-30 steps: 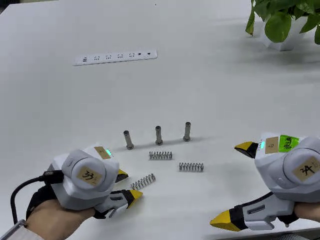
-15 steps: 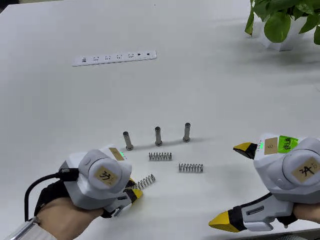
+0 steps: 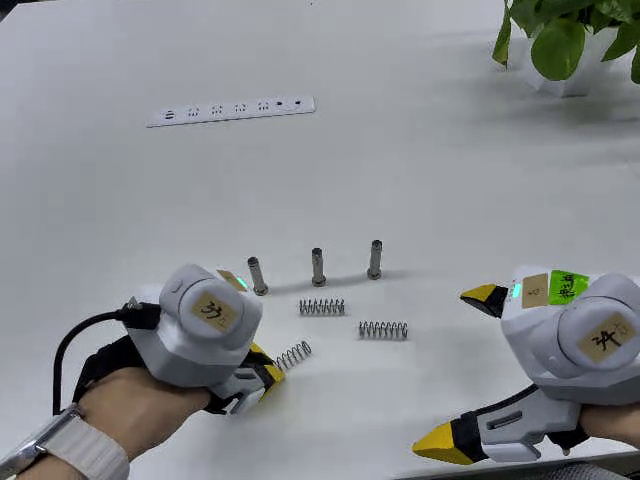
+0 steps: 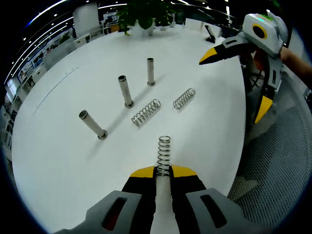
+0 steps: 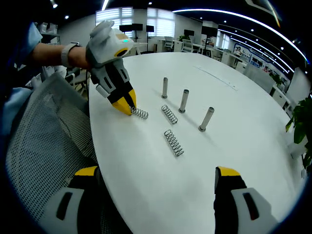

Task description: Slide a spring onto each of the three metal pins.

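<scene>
The left gripper [image 3: 268, 372] lies low over the table at the lower left of the head view, with its yellow-tipped jaws pointing up and to the right. In the left gripper view the jaws stand together, pinching the near end of a spring [image 4: 164, 148]; the rest of the spring lies flat ahead of them. The left hand [image 3: 130, 412] wraps the gripper's body from below, and a light band [image 3: 72, 457] sits on the wrist. The right gripper [image 3: 450, 375] is at the lower right, its jaws spread wide and pointing left, one tip high and one low. In the right gripper view its two tips stand far apart. A green light glows on each gripper's body.
</scene>
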Demonstrator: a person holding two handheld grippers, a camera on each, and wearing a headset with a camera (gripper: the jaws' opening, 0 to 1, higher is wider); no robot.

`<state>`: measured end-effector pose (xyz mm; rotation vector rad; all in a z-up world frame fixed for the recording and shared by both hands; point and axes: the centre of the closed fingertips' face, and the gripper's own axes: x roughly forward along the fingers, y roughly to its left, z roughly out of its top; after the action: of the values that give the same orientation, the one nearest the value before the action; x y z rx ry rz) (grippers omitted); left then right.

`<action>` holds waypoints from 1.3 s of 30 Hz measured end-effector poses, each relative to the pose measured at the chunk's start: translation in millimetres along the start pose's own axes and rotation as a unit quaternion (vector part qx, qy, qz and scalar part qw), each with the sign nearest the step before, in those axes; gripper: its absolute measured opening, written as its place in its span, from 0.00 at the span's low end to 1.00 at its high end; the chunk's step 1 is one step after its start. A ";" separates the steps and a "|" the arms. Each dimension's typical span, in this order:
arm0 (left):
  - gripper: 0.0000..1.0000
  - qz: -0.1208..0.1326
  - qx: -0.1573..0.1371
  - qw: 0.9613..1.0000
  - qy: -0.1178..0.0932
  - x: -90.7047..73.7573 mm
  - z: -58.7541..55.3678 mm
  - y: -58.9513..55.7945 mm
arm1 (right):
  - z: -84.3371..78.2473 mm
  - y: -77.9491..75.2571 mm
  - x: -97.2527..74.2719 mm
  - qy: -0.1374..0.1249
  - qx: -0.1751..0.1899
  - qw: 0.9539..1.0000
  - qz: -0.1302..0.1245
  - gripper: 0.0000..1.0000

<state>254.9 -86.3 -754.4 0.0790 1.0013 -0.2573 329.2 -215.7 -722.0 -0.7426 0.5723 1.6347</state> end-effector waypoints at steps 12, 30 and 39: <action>0.10 -0.021 -0.005 1.000 0.011 -0.8 1.1 -1.5 | 2.8 -0.1 0.5 0.001 -0.006 1.000 0.003 0.99; 0.10 -0.049 -0.057 0.992 -0.100 -8.1 15.3 -11.9 | 18.7 1.1 1.3 -0.044 0.056 0.997 0.020 0.98; 0.10 -0.064 0.006 0.984 -0.164 -19.0 31.7 -29.2 | 27.8 1.7 2.1 -0.056 0.063 0.996 0.025 0.97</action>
<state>263.9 -117.0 -719.8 -0.0180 0.6768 -0.3812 322.9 -194.6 -704.8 -0.5434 0.6116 1.6594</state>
